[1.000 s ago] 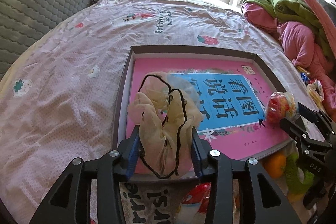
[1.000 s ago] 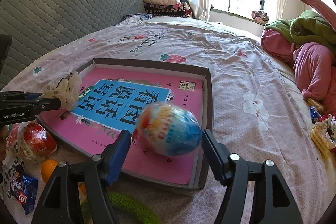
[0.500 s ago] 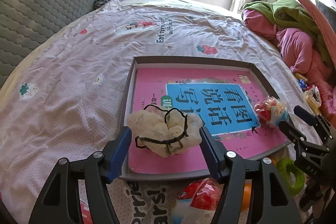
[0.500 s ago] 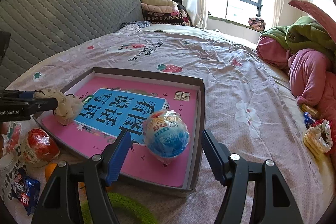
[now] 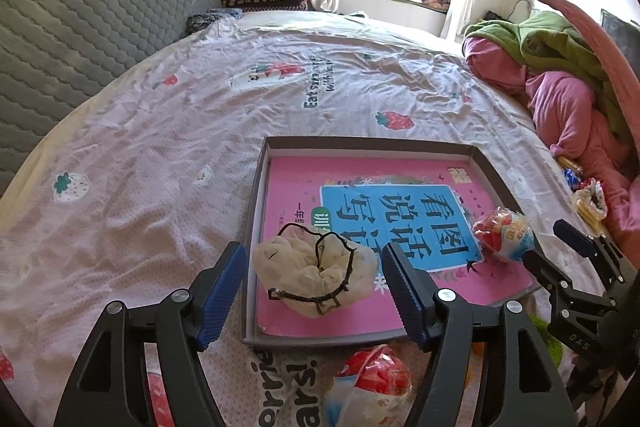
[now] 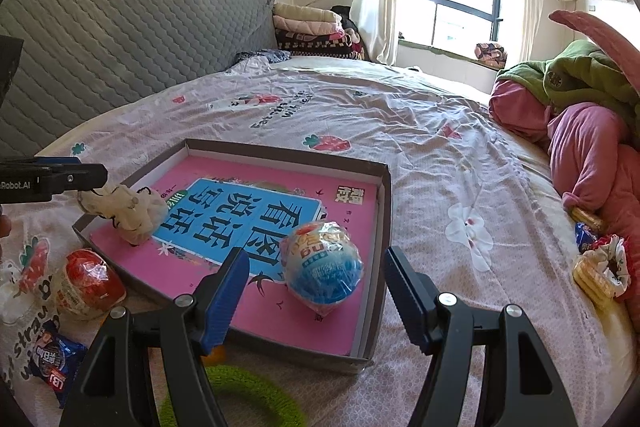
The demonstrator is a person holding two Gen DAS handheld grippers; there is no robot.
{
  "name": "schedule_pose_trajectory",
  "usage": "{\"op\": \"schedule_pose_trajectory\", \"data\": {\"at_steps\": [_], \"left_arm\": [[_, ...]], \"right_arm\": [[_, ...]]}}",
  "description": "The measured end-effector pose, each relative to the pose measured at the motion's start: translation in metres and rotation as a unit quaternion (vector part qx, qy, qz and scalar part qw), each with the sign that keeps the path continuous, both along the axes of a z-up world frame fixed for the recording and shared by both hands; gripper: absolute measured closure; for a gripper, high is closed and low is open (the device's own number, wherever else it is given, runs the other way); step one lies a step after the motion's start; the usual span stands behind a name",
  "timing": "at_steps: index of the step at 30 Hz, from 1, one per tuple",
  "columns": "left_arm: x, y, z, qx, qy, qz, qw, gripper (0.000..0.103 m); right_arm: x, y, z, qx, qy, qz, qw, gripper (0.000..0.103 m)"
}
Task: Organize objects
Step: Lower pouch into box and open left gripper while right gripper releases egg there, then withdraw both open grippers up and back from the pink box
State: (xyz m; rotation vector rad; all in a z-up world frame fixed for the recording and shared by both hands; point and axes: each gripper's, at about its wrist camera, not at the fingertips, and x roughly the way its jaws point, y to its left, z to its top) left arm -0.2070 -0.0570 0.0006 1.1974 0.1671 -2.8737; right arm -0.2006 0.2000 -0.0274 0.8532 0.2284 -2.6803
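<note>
A shallow grey box (image 5: 256, 195) (image 6: 382, 211) lies on the bed with a pink and blue book (image 5: 396, 215) (image 6: 256, 211) inside. A cream scrunchie with black trim (image 5: 316, 275) (image 6: 128, 213) rests on the book's near left corner. My left gripper (image 5: 312, 283) is open, its fingers either side of the scrunchie and apart from it. A wrapped toy egg, blue and red, (image 6: 322, 263) (image 5: 502, 235) lies on the book's right part. My right gripper (image 6: 316, 291) is open just behind the egg.
A red wrapped egg (image 6: 86, 283) (image 5: 372, 383), a blue snack packet (image 6: 56, 359), an orange ball (image 6: 216, 355) and a green ring (image 6: 240, 399) lie in front of the box. A scrunchie and snacks (image 6: 600, 267) lie at the right by piled pink and green bedding (image 6: 580, 107). A grey headboard (image 6: 120, 39) stands at the left.
Both grippers opened and drew back. The scrunchie dropped from the left gripper onto the book. The egg left the right gripper and now rests on the book.
</note>
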Motion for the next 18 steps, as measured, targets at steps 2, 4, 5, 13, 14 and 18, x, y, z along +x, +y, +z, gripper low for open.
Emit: {"op": "schedule_pose_trajectory", "data": {"at_steps": [2,4,5,13,14,18], "left_arm": [[0.002,0.001,0.001,-0.001,-0.001,0.0,1.0,0.031],[0.005,0.002,0.002,-0.002,-0.001,0.003,1.0,0.03],[0.007,0.003,0.003,-0.002,-0.001,0.004,1.0,0.03],[0.025,0.017,0.004,-0.002,0.004,0.004,1.0,0.029],[0.026,0.019,0.004,-0.004,0.003,0.002,1.0,0.03],[0.031,0.024,0.005,-0.002,0.005,0.0,1.0,0.029]], "right_arm": [[0.001,0.001,0.002,-0.002,0.002,0.001,1.0,0.034],[0.003,0.001,0.004,-0.004,0.005,0.001,1.0,0.034],[0.004,0.002,0.005,-0.006,0.006,0.001,1.0,0.034],[0.011,0.007,0.013,-0.022,0.012,0.005,1.0,0.034],[0.013,0.008,0.014,-0.024,0.013,0.005,1.0,0.034],[0.018,0.01,0.018,-0.032,0.015,0.008,0.999,0.034]]}}
